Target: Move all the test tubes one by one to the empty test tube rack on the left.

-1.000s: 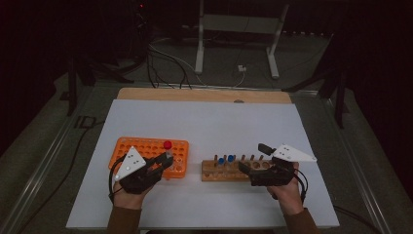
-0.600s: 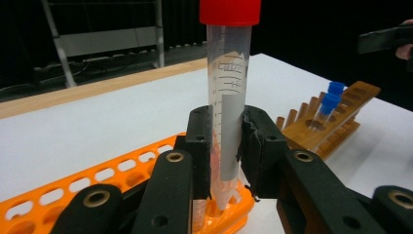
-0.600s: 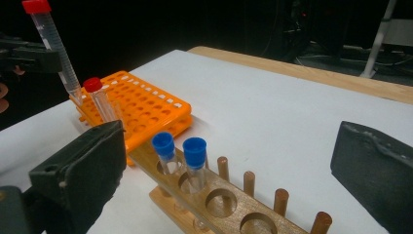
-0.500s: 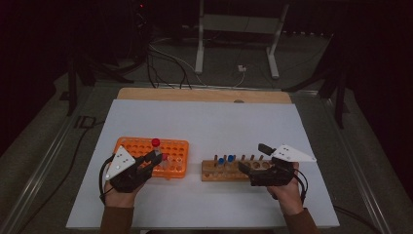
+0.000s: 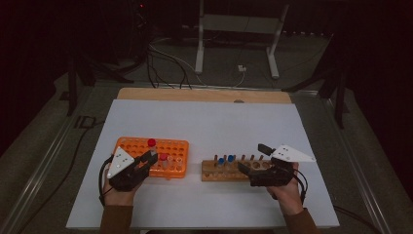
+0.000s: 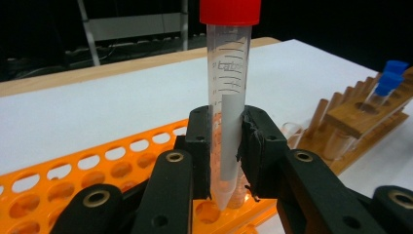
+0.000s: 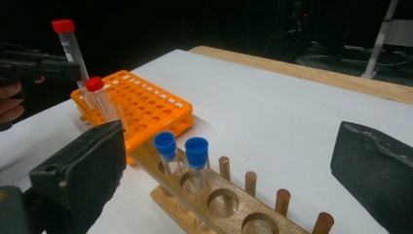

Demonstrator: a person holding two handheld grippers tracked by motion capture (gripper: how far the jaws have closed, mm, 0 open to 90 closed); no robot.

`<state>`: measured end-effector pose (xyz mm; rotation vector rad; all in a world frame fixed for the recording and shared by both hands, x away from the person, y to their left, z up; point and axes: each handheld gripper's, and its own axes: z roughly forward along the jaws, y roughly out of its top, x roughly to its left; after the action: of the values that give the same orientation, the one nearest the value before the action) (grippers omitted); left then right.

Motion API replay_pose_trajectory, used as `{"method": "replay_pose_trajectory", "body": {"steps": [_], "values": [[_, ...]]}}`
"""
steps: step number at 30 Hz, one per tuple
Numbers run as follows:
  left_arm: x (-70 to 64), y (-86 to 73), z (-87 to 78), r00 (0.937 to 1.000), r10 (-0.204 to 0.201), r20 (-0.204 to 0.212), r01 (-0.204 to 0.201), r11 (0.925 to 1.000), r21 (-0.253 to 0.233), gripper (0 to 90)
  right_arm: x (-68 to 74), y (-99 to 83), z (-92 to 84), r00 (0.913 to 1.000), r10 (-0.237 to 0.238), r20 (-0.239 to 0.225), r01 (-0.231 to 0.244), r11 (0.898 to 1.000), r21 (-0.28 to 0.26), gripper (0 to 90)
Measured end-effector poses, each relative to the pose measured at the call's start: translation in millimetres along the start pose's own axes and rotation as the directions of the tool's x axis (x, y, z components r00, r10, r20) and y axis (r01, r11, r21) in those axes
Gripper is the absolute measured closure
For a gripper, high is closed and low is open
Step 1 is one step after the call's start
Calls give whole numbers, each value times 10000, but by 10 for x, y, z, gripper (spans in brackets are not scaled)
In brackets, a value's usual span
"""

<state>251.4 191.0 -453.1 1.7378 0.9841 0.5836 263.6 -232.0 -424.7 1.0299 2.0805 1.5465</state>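
The left gripper (image 6: pixel 225 161) clamps a clear plastic tube with a red screw cap (image 6: pixel 228 97) upright between its black jaws, the pointed tip just above a hole of the orange plastic rack (image 6: pixel 97 165) directly beneath. The right gripper (image 7: pixel 229 170) stands wide open, its jaws either side of the wooden rack (image 7: pixel 229 204) holding two blue-capped tubes (image 7: pixel 181 146).

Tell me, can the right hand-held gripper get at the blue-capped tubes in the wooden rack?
Probably yes: the right hand-held gripper is open beside the wooden rack, nothing between it and the blue-capped tubes.
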Motion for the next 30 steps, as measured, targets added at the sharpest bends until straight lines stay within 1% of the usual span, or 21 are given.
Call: {"method": "replay_pose_trajectory", "body": {"steps": [3,9,13,14,18,19,23,26,28,30], "values": [[10,-38,50,10000,-41,-41,41,9999,156,747,7,-2,6,10000,-31,6,31,10000,35,0],[21,-94,141,9999,84,-141,-75,9980,629,747,10,-1,4,10000,-40,7,40,10000,40,0],[18,-117,171,9996,206,-176,-186,9941,1065,747,11,-4,7,10000,-57,10,57,10000,53,0],[15,-121,184,9995,263,-179,-239,9922,1220,747,12,-5,8,10000,-51,0,51,10000,52,0],[-9,-144,252,9974,694,-211,-635,9756,2100,748,13,-5,10,10000,-73,-15,73,9999,68,0],[-12,-146,259,9970,740,-221,-673,9728,2218,748,15,-5,11,10000,-80,-6,80,9999,81,0],[11,-141,246,9983,570,-121,-527,9721,2284,750,18,-7,16,10000,-70,-20,71,9999,110,0],[25,-147,239,9987,496,-77,-463,9697,2400,750,20,-8,17,10000,-95,-24,95,9999,123,0],[31,-166,246,9984,572,-23,-544,9611,2708,750,20,-7,14,10000,-77,-39,77,9999,108,0],[34,-183,259,9981,622,26,-602,9544,2923,750,17,-6,12,10000,-75,-37,75,9999,104,0]]}}
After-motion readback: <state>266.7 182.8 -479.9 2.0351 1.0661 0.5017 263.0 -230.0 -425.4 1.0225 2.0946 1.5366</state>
